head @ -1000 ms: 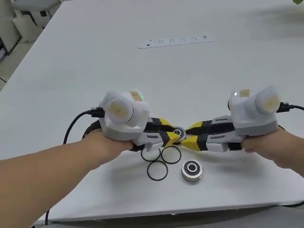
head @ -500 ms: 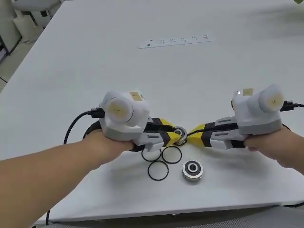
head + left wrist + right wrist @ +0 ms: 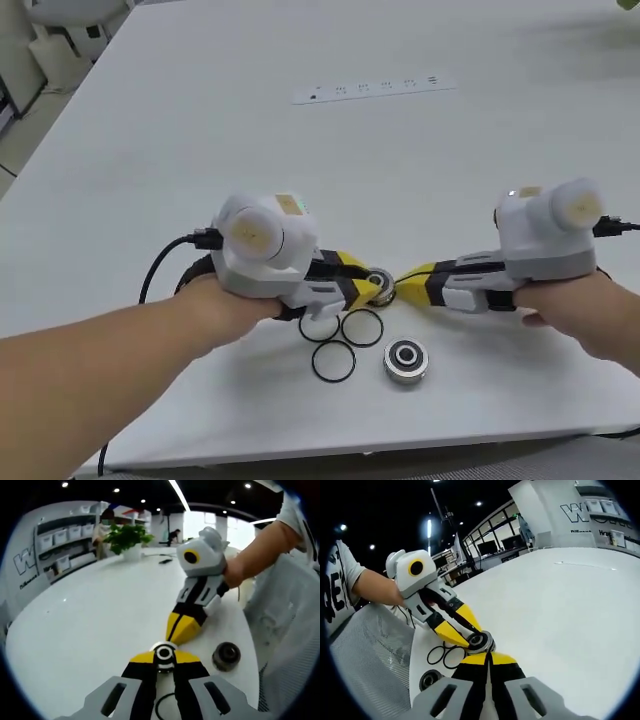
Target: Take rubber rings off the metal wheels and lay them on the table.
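The left gripper has its jaws clamped on a small metal wheel, held over the near part of the white table. The right gripper points in from the right, its tip just beside that wheel and its jaws pressed together with nothing visible between them. Three black rubber rings lie flat on the table, just nearer than the grippers. A second metal wheel sits just right of the nearest ring. A power strip lies far back.
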Action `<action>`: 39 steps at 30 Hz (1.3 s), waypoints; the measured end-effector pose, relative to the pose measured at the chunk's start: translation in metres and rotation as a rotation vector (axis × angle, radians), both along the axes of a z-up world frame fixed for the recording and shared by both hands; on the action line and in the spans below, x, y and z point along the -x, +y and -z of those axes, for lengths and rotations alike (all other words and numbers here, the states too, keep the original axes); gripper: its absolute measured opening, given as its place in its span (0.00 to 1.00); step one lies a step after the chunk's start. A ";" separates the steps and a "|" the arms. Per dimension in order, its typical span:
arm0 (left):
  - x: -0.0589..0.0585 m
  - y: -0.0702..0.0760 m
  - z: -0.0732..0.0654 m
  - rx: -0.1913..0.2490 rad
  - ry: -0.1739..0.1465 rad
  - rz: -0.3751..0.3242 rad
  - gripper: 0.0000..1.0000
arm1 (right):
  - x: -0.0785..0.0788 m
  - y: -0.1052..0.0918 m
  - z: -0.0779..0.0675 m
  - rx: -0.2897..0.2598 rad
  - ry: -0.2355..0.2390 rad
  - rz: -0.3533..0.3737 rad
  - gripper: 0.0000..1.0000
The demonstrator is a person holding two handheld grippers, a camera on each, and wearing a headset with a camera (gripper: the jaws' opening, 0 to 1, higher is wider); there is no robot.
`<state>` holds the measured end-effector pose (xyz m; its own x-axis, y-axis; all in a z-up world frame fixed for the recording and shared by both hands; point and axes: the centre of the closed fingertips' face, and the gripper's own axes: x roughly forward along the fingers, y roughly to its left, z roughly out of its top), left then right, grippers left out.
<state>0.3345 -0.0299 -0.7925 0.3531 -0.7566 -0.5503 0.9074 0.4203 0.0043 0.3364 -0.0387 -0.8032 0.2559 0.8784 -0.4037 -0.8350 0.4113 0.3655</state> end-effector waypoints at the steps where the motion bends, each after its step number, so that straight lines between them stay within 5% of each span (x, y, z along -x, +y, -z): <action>1: 0.000 0.000 0.000 -0.001 0.001 0.000 0.11 | -0.002 -0.001 -0.004 -0.020 -0.001 0.019 0.00; 5: 0.000 0.000 0.000 -0.004 0.004 -0.002 0.11 | -0.003 -0.001 -0.010 -0.058 0.021 0.047 0.00; 8: 0.000 0.000 0.000 -0.008 0.002 -0.004 0.11 | -0.001 0.002 -0.012 -0.043 -0.004 0.040 0.00; 39: 0.000 -0.001 0.001 -0.040 0.000 -0.003 0.10 | 0.008 0.007 -0.021 -0.103 0.065 0.043 0.00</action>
